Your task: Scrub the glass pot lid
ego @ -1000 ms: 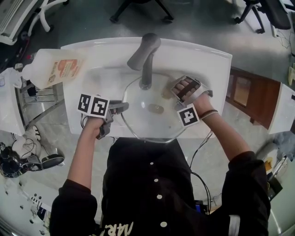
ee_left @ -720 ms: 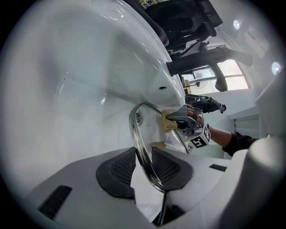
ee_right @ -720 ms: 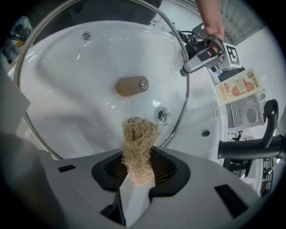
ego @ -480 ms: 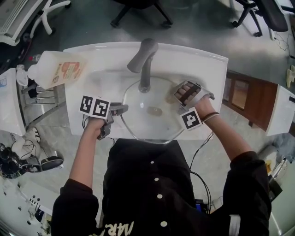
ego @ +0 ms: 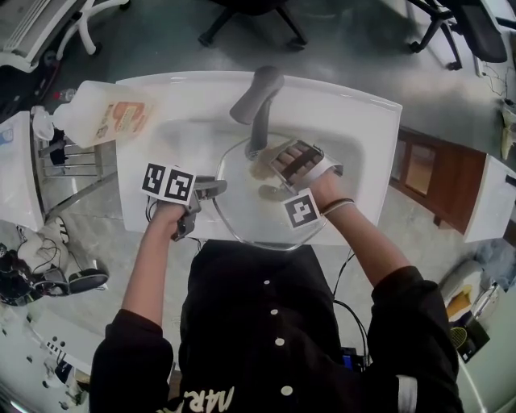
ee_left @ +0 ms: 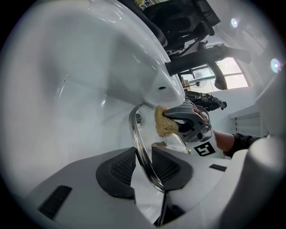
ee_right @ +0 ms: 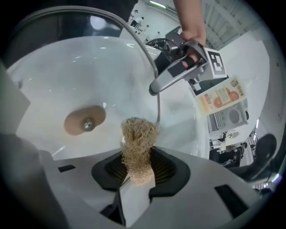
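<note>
left gripper (ee_left: 145,165): fingers clamped on near-left rim of round glass pot lid (ego: 242,211), over white sink (ego: 355,121)
right gripper (ee_right: 138,167): fingers gripping tan fibrous scrubber (ee_right: 137,143), against lid's far side
beyond: grey faucet (ego: 258,101)
far left: soap bottle (ego: 97,121)

Floor (ego: 161,40): grey, smooth. Two office chairs stand at the far side, one (ego: 292,28) centre and one (ego: 472,20) right. A metal rack (ego: 76,173) stands left of the white sink (ego: 185,97); a brown wooden cabinet (ego: 435,169) stands right. The left gripper view shows a bright window (ee_left: 234,74) and ceiling lights (ee_left: 234,22).
</note>
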### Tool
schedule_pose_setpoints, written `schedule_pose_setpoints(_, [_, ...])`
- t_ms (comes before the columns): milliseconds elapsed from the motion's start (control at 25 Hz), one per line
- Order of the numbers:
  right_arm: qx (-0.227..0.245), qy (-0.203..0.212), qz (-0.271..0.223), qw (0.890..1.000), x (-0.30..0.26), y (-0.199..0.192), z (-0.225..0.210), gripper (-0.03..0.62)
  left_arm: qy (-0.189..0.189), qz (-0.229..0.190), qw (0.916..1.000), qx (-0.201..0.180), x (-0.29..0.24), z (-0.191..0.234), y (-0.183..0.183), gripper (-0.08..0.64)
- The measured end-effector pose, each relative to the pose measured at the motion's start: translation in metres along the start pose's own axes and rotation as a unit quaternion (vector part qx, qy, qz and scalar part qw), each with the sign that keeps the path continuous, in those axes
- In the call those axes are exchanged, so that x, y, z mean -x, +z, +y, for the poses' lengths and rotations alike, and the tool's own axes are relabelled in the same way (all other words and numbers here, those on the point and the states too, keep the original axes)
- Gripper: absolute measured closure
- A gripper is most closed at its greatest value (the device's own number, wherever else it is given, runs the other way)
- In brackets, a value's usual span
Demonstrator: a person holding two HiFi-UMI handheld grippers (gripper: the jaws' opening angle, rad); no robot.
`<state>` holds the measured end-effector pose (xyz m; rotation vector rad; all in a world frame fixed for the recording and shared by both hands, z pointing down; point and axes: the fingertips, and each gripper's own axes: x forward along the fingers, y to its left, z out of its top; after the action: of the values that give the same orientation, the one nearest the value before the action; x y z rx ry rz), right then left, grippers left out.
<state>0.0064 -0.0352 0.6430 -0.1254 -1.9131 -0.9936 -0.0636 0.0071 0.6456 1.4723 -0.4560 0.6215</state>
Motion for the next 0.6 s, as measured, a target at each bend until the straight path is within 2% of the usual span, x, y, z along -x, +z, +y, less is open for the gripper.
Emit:
schedule_pose_setpoints(120, [-0.019,-0.016,-0.014,1.0,-0.014,0.026,-0.018,0.451,-0.003,-0.008,1.0,0.002,0.0,0.0,-0.001,0.43])
schedule_pose_setpoints(320, [-0.055,-0.04,-0.027,0.997,-0.029,0.047,-0.035,0.451,-0.009,-0.018,0.9998,0.002,0.001,-0.001,0.0,0.43])
schedule_pose_setpoints(440, [-0.065,-0.038,-0.036,0.997,-0.035,0.056,-0.031,0.451,-0.011,-0.026,0.9996,0.0,0.002,-0.003,0.002,0.43])
schedule_pose_setpoints(600, [-0.073,-0.033,-0.048,0.996,-0.034,0.059,-0.026,0.451,-0.002,-0.016,0.9998,-0.01,-0.001,0.0,0.0,0.428])
